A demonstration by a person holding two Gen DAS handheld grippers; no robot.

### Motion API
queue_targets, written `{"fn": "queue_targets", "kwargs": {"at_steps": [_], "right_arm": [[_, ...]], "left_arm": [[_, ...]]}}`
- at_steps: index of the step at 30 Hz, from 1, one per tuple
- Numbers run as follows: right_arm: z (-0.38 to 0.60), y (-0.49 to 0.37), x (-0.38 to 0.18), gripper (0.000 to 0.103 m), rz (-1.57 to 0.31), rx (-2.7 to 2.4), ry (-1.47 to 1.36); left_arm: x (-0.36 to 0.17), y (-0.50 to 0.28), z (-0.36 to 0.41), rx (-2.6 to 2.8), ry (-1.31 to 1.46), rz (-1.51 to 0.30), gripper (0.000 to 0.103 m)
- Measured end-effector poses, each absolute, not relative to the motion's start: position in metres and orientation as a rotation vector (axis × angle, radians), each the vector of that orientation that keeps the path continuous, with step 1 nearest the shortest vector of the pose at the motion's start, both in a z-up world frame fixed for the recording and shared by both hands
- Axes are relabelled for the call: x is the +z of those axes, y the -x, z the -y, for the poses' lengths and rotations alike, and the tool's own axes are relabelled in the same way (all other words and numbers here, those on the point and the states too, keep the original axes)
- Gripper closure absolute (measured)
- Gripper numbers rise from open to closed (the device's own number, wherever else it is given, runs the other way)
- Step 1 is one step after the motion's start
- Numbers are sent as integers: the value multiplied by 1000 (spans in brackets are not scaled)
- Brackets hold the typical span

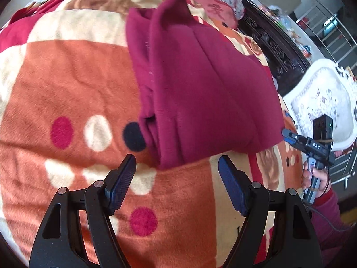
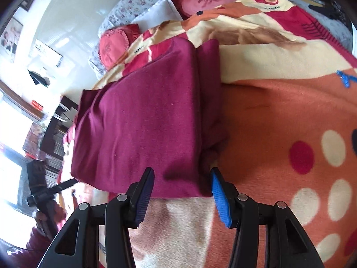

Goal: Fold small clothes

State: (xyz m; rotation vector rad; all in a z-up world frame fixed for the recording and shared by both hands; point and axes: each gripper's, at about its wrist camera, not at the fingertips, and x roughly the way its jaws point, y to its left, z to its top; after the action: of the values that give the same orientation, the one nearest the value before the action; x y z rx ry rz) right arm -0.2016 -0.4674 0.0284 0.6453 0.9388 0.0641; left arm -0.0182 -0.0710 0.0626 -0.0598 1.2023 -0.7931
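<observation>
Hovering both my tools near the folded maroon garment (image 1: 200,84) on the blanket (image 1: 67,78): left tool (image 1: 177,174) and right tool (image 2: 181,186) gape empty.

right hand-held gripper (image 2: 181,192) spread apart at the near edge of folded maroon garment (image 2: 142,120) on blanket (image 2: 267,116).

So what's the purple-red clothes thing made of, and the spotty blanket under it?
The folded garment looks like soft knit cotton or fleece: matte, smooth, with tiny lint specks, though the exact fibre isn't clear. The blanket looks like plush synthetic fleece: its fuzzy pile shows brushed streaks and a slight sheen.
</observation>
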Motion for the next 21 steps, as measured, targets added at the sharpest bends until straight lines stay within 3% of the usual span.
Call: {"fn": "queue_targets", "kwargs": {"at_steps": [2,3,4,7,13,21], "right_arm": [[462,198,26,66,-944,62,-602],[461,196,26,79,-947,51,-579],[461,195,27,88,-945,41,-566],[462,196,37,91,-932,48,-528],[462,199,73,97,-896,43,-382],[457,193,45,97,-992,-11,-355]], "left_arm": [[60,18,82,-811,17,-1203,40],[57,18,87,-811,-32,-1207,61],[56,19,95,-794,-103,-1203,73],[61,20,101,-799,-207,-1190,87],[89,10,86,-788,-200,-1137,92],[54,18,69,-735,-127,-1210,91]]}}
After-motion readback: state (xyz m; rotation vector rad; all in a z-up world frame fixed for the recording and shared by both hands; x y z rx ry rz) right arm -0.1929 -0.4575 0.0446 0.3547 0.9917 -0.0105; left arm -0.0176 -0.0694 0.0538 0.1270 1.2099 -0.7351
